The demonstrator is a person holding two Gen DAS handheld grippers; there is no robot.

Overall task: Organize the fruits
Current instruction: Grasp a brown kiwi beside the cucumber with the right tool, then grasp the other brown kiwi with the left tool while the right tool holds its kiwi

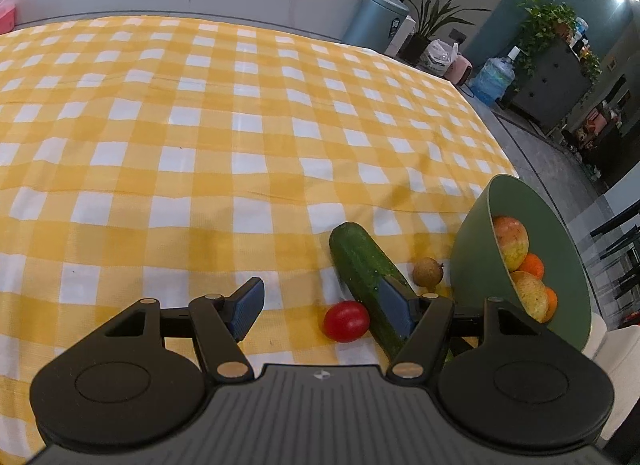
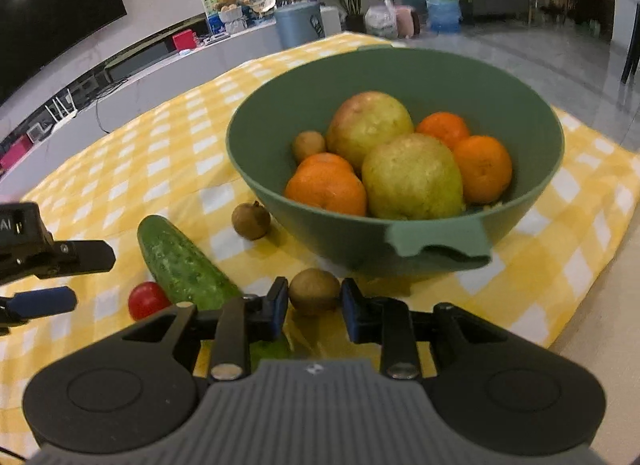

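One yellow-check cloth (image 1: 240,125) w/ green bowl (image 2: 400,77), TV (image 2: 52,13) behind.

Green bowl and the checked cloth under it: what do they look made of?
The green bowl looks like matte plastic, perhaps melamine or silicone: even colour, soft dull sheen, thin moulded rim with a handle tab; the pictures leave the exact kind open. The checked cloth looks like woven cotton-type fabric, yellow and white, matte, with a fine textured weave, creases and faint stains.

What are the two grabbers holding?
The right hand-held gripper pinches a small round brown fruit by its two sides. The left hand-held gripper is open, holding nothing.
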